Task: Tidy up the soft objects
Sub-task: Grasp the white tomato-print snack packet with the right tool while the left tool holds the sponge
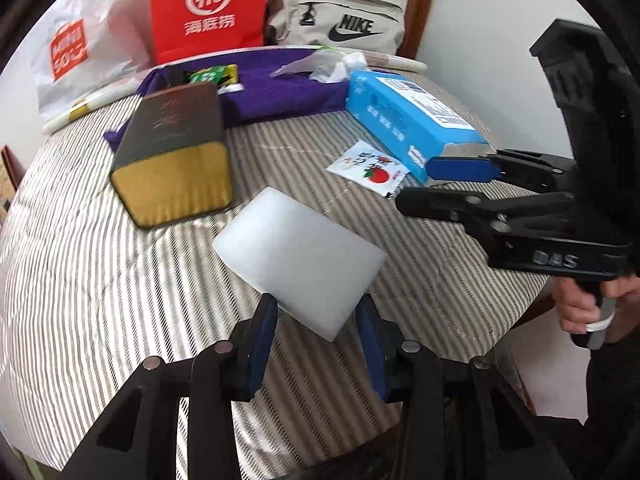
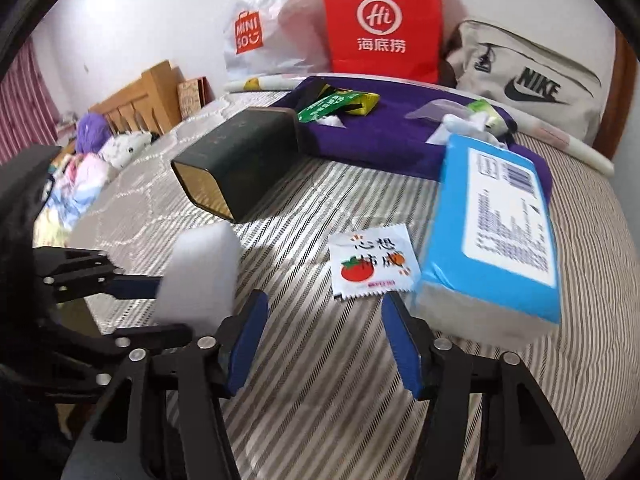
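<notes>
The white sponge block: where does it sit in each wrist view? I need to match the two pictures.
Left wrist view: white sponge block at lower centre, clamped between the left gripper fingers.
Right wrist view: same block at left of centre, held up by the left gripper coming in from the left edge.
Shared landmark: the tomato sachet on the striped cover.

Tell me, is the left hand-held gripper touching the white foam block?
Touching: the left wrist view shows the left hand-held gripper clamping the white foam block.

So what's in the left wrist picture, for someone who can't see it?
The left tool grips a white foam block above a striped bedspread. Beside it lie a dark tin, a tomato sachet and a blue tissue pack.
</notes>
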